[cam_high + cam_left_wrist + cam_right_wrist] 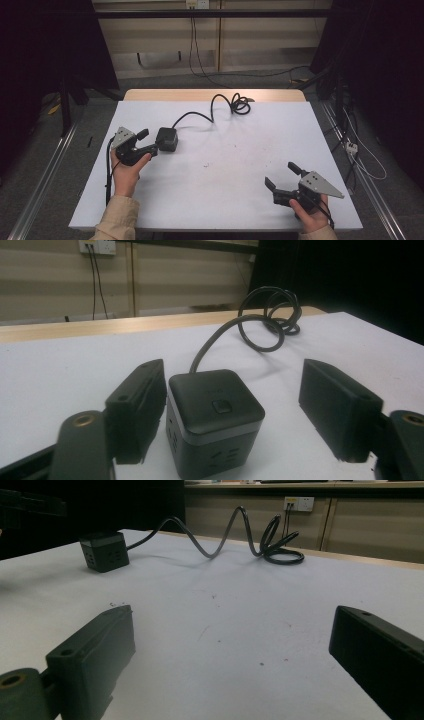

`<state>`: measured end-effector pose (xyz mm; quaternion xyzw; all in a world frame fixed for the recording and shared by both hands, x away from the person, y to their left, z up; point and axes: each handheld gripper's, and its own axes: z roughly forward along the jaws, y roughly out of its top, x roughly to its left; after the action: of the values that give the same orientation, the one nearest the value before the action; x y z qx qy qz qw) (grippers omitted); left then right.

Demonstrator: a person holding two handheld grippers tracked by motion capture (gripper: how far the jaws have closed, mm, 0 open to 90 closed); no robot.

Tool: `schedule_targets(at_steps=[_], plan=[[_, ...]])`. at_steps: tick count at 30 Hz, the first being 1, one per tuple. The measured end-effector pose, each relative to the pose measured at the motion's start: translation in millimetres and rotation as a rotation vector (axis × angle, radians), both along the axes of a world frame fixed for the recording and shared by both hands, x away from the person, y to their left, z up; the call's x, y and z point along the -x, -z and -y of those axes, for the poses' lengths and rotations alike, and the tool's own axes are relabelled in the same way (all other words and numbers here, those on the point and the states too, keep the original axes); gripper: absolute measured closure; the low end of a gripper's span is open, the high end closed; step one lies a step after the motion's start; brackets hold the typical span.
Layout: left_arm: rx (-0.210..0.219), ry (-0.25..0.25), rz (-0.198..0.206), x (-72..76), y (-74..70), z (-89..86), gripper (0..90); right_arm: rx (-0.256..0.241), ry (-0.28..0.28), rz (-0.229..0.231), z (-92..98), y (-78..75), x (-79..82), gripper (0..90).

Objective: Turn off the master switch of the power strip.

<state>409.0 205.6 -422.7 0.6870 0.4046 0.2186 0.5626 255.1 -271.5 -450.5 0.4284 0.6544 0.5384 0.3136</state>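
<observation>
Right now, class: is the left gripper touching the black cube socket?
Cannot tell. In the left gripper view, the cube socket sits between the left gripper's open fingers; one finger looks pressed against it, but overlap could hide a gap.

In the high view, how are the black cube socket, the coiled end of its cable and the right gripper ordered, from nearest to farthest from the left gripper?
1. Black cube socket: directly at the open jaws of the left gripper, table's left side.
2. Coiled end of its cable: near the far edge, around the centre.
3. Right gripper: near edge, right side.
</observation>
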Motion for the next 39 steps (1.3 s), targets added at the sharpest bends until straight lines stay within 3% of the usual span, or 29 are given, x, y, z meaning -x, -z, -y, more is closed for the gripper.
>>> schedule_targets(at_steps=[4, 11, 18, 39], plan=[[0.005, 0.009, -0.005, -2.3, 0.3, 1.1, 34.0, 0.001, 0.001, 0.0, -0.1, 0.1, -0.1, 3.9], [-0.024, 0.022, -0.006, -6.5, -0.8, 4.9, 43.2, -0.002, 0.001, -0.001, 0.4, 0.1, -0.1, 3.9], [-0.016, 0.012, -0.031, -9.3, 0.5, 5.4, 48.8, -0.002, 0.001, -0.001, 0.2, 0.3, -0.4, 3.9], [-0.029, 0.011, -0.046, -17.2, -1.7, 9.3, 60.9, -0.003, 0.001, -0.002, 0.8, 0.2, -0.1, 3.9]])
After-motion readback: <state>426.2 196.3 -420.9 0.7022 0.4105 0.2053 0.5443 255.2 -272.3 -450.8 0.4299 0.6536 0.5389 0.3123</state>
